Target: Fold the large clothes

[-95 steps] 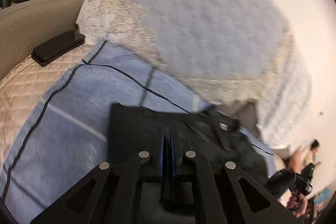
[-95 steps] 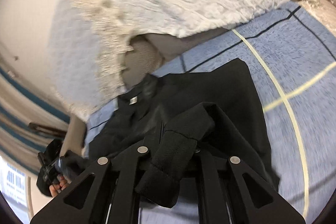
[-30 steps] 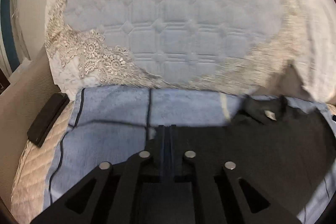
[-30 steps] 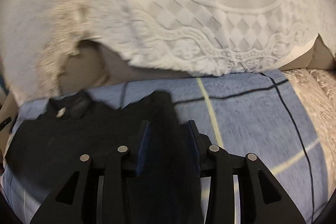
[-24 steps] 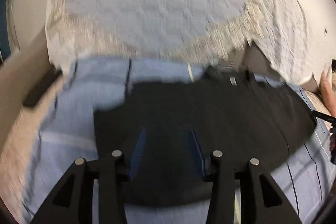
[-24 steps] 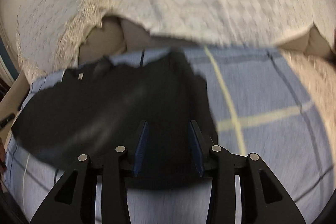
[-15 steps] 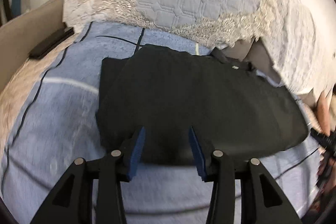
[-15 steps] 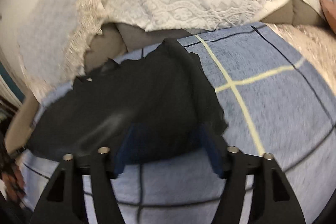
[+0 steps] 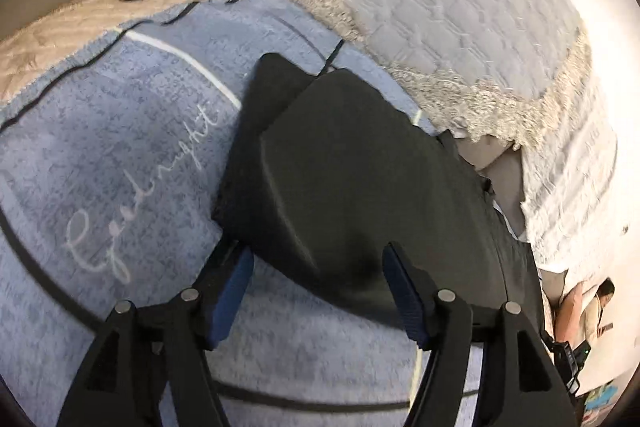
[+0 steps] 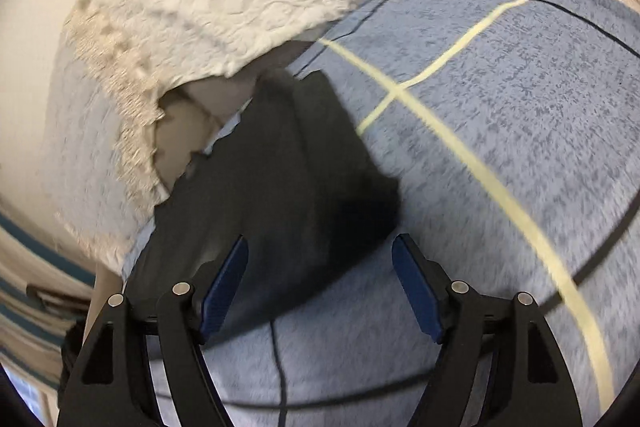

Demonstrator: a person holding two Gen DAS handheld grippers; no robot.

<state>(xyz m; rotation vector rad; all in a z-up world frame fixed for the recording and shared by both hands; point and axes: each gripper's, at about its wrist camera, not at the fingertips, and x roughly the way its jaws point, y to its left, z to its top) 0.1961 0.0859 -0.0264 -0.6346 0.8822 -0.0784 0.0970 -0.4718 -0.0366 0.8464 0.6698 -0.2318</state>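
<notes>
The black garment (image 9: 360,195) lay folded on the blue blanket (image 9: 120,155) near the bed's head edge, beside the quilted pillows (image 9: 460,7). Both tools were released and empty: the left hand-held gripper (image 9: 318,291) hung spread just short of the garment's near edge, the right hand-held gripper (image 10: 320,287) likewise. The garment's long axis ran crosswise between them, each end about equally near its own gripper.

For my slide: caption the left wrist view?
Open left gripper above a folded black garment on a blue blanket.

Black fingers (image 9: 412,303), blue pads (image 10: 222,287), silver screws.
</notes>
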